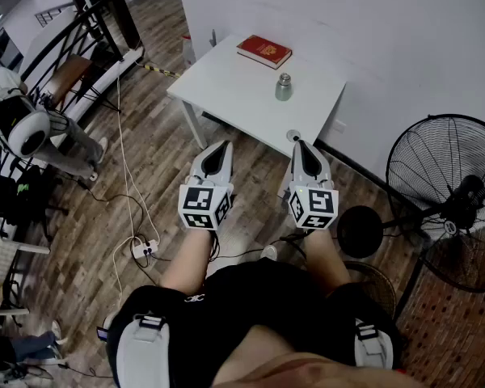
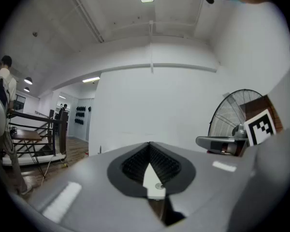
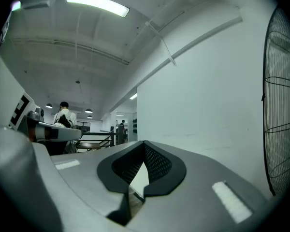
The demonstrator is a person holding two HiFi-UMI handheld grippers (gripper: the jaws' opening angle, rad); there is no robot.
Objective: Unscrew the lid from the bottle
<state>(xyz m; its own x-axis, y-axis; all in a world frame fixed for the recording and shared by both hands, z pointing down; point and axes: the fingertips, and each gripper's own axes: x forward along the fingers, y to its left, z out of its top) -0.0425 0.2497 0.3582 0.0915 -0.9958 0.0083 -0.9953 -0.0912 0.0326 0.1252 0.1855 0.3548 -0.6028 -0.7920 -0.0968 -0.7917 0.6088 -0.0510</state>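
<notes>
Tabletop [image 1: 226, 87] bare around bottle [image 1: 284, 86]; book [image 1: 263, 51] beyond; fan [image 1: 457, 200] rightward.

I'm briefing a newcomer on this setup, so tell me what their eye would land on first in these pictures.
First, the two grey grippers held side by side mid-picture in the head view: left gripper and right gripper, both shut and empty. Beyond them a white table bears a red book and a small metal bottle. A big black fan stands at the right.
</notes>
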